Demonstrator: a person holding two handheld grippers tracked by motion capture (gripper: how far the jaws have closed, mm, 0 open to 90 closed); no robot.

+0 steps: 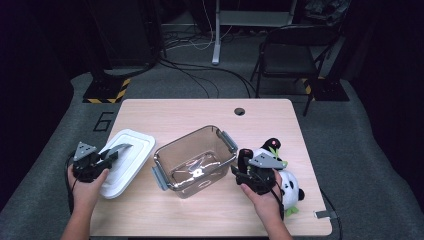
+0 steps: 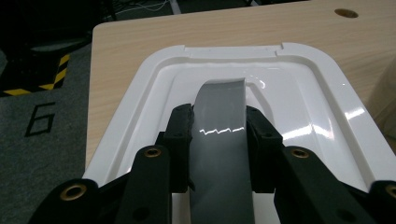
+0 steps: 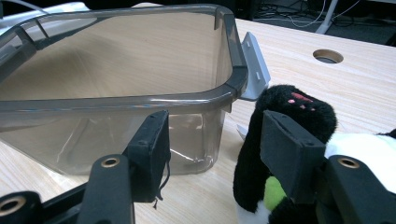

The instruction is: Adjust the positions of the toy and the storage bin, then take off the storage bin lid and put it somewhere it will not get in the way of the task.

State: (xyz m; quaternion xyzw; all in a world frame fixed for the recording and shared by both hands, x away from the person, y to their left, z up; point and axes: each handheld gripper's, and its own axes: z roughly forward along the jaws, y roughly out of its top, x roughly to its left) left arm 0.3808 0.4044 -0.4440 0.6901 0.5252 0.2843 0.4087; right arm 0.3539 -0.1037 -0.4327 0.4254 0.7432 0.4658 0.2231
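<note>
At table's left edge, left gripper [image 1: 111,155] was clamped on the white lid's [image 2: 322,93] grey latch flap [image 2: 219,121], lid resting flat. Right gripper [image 3: 212,149] stood apart beside the clear container [image 1: 195,157], one pad against the panda plush [image 3: 280,116], likely ready to load it.

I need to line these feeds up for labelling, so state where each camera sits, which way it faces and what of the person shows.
High view: above the person's side, looking forward and down on the table; both forearms, left gripper, right gripper.
Left gripper view: on the left gripper, along jaws clamping the grey flap of the white lid.
Right gripper view: along open jaws toward the clear container and panda toy.
Shared: lid, container and panda also appear from above.
</note>
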